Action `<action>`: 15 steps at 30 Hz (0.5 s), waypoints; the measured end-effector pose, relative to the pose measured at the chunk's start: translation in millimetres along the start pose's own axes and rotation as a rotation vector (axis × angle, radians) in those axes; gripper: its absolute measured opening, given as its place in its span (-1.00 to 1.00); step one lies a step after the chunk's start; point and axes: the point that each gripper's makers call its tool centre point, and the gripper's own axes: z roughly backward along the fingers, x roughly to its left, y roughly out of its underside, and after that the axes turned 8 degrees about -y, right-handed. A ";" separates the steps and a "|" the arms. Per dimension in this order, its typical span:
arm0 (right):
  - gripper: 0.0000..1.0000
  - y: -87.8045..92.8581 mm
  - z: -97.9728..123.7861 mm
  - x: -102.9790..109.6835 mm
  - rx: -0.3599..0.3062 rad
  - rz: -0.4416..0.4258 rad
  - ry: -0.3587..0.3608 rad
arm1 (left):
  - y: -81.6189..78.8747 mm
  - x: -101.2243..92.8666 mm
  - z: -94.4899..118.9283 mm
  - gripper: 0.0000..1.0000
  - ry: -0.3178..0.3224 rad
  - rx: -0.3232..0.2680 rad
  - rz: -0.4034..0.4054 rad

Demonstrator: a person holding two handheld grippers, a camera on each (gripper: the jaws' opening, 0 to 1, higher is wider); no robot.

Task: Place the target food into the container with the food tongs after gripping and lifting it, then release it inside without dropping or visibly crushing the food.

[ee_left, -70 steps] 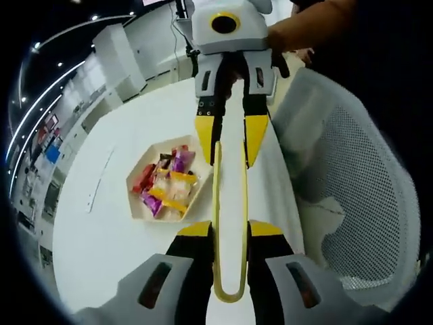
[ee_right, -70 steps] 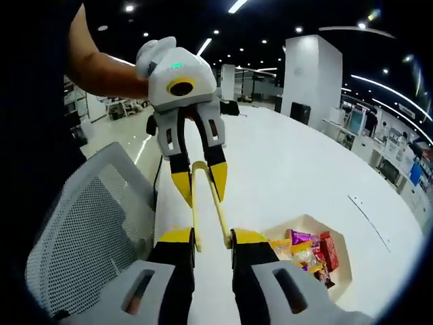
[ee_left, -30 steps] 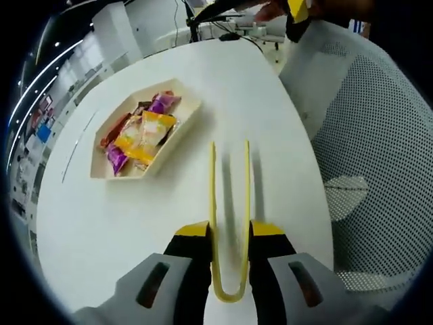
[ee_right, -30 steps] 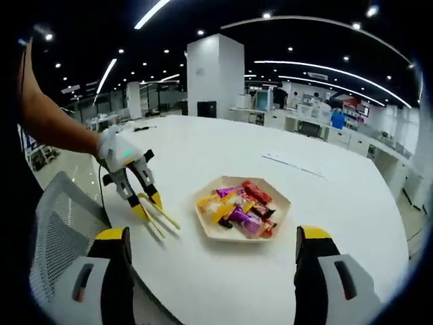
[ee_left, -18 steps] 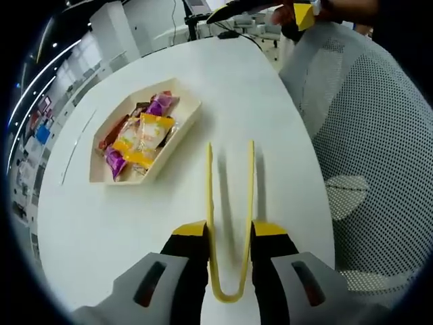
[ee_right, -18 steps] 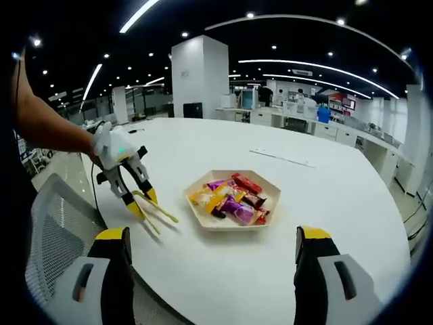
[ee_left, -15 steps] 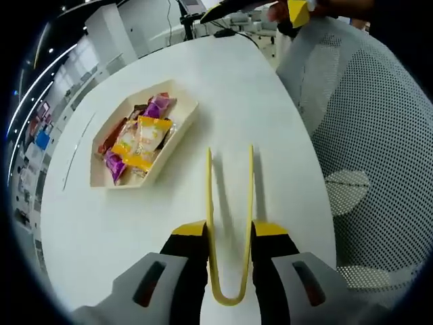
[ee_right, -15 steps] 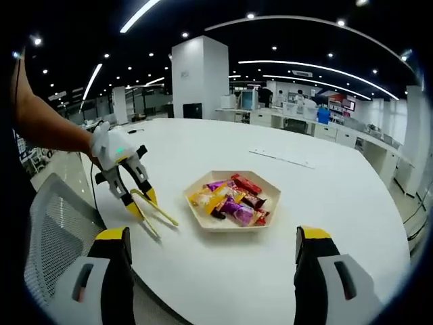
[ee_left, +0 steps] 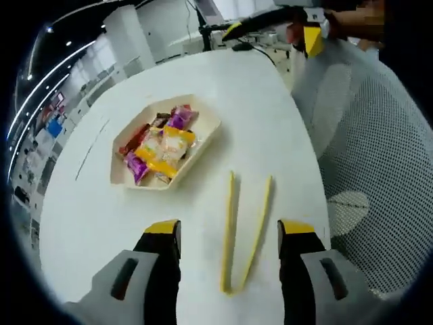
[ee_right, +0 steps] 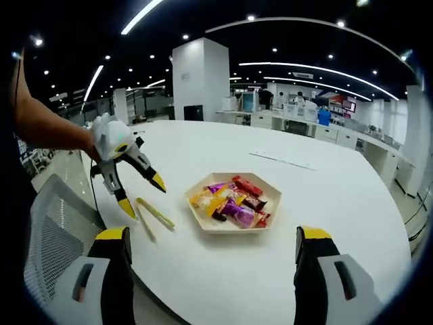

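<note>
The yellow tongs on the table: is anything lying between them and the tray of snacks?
No. In the left gripper view, only bare white table separates the tongs from the tray.

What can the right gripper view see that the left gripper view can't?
Right gripper view: the left gripper from outside, open just above the tongs, the arm holding it, and far-off desks.
Left gripper view: the right gripper at the top, and the tongs lying between its own open jaws.
Both: the tongs on the white table, the tray of wrapped snacks, and the mesh chair.
</note>
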 end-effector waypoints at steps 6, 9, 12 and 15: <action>0.99 -1.1 0.1 -0.2 0.005 0.021 -0.003 | -12.9 29.4 37.9 0.72 -0.130 -0.137 0.214; 0.99 -0.6 -0.8 -2.7 0.017 0.034 0.000 | -11.6 42.0 60.4 0.98 -0.210 -0.212 0.311; 0.99 -2.8 -2.6 -7.2 0.012 0.050 0.003 | 2.5 47.7 82.7 0.99 -0.292 -0.278 0.394; 0.99 -0.2 -6.9 -8.9 0.008 0.056 -0.001 | 18.7 47.5 93.3 0.99 -0.345 -0.311 0.437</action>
